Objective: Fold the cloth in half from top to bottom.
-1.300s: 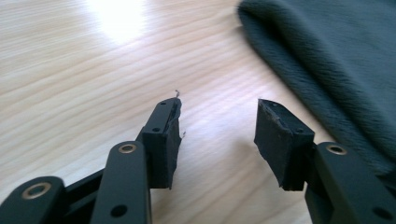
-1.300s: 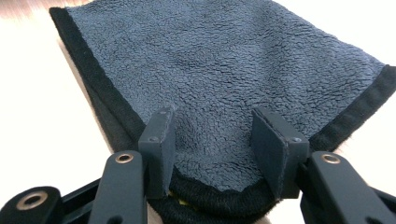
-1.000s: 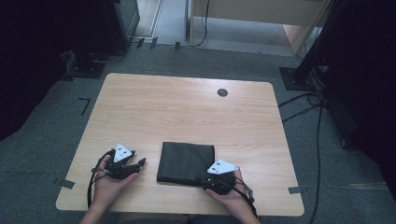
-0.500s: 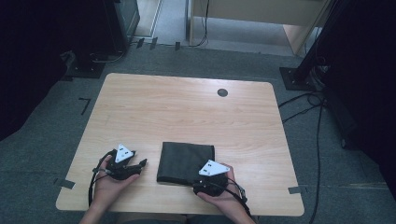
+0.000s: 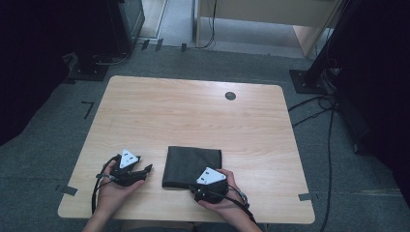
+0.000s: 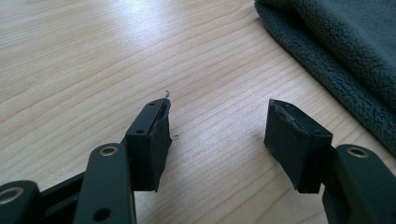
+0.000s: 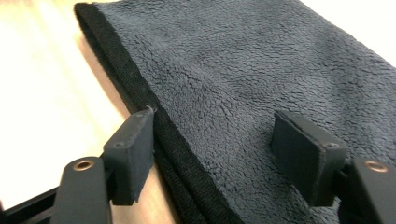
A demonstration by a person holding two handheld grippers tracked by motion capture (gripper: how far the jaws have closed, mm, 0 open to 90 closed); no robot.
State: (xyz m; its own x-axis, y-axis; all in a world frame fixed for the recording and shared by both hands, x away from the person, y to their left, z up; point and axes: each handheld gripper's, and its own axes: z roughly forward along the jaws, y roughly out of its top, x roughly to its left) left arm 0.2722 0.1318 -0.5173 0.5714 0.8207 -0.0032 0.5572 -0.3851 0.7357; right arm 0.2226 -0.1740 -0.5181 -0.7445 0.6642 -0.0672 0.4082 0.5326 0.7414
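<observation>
A folded dark grey towel (image 5: 189,162) lies on the wooden table (image 5: 193,116) near its front edge. My left gripper (image 5: 145,170) rests on the table just left of the towel, open, with bare wood between its pads (image 6: 149,140); the towel's edge (image 6: 345,46) shows off to its right. My right gripper (image 5: 197,187) hovers at the towel's near right corner. Its jaws have just been opening and stand open (image 7: 215,135), straddling the towel's hemmed edge (image 7: 140,93), the pads apart from the cloth (image 7: 243,70).
A small round black grommet (image 5: 230,95) sits at the table's far right. Black stands (image 5: 96,63) and loose cables (image 5: 314,104) lie on the grey carpet around the table. Bare wood stretches beyond the towel.
My right gripper has slid left along the towel's near edge, onto its corner. The left gripper has stayed where it was.
</observation>
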